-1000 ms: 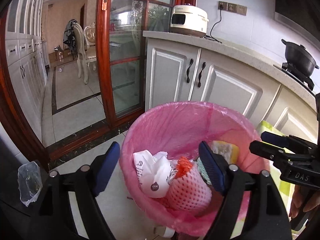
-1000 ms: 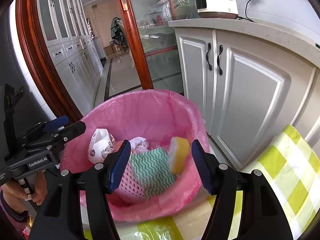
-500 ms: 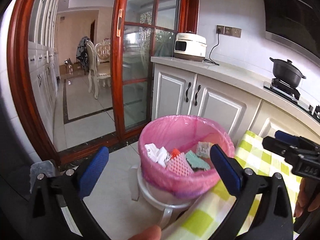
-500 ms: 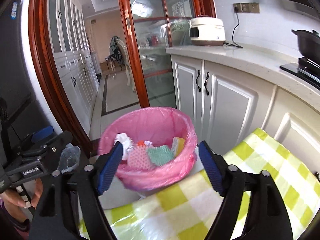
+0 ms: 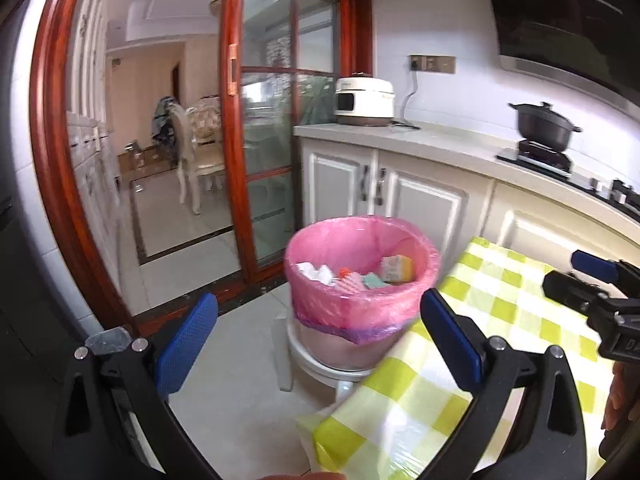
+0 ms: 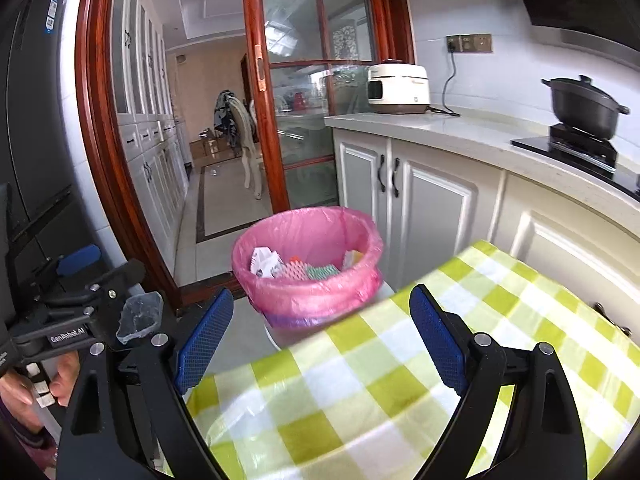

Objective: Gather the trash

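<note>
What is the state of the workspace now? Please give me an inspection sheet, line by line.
Surface: table with green checked cloth, nothing on the visible part.
Job's things: pink-lined trash bin on a white stool, holding crumpled paper, pink foam net, striped cloth, sponge.
Clutter: clear plastic scrap beside the left tongs.
Grippers: left tongs open, empty; right tongs open, empty.
Cables: rice cooker cord to wall socket.
Surroundings: black pot on stove, white cabinets, glass sliding door.

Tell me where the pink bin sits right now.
The pink bin stands on a white stool at the far corner of the checked table, in front of the white cabinets and right of the glass door.
</note>
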A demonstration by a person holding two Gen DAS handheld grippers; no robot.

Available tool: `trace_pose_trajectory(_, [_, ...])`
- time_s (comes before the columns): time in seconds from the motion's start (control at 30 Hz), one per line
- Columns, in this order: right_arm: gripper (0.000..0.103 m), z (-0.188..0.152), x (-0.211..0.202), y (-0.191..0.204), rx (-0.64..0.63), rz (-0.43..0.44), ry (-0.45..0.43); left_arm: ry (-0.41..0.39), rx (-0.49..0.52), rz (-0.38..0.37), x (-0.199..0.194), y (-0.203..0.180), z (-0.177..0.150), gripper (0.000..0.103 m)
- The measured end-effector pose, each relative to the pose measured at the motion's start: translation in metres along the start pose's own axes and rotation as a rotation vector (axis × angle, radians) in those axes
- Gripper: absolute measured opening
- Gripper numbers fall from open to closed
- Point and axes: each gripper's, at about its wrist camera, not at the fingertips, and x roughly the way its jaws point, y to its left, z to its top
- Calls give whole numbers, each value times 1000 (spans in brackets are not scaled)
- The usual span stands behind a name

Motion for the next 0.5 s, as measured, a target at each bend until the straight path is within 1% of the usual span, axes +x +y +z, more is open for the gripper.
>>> trace_pose_trajectory(0.1, [85, -3, -13, 1, -16, -30, -1, 3, 3, -48, -10, -7, 0, 98])
trace_pose_trajectory(0.17, [85, -5, -20, -1, -16, -37, -4, 14, 0, -82, -15, -12, -1, 98])
trace_pose_trajectory(0.27, [85, -8, -32, -5, -3, -40, -3, 28, -15, -113, -19, -18, 0, 98])
trace_pose_trajectory(0.37, [85, -12, -39, -6, 2, -32, 2, 12, -5, -103, -25, -27, -2, 98])
trace_pose_trajectory(0.5, [85, -14, -44, -3, -9, -28, 3, 17, 10, -114, -28, -35, -2, 98])
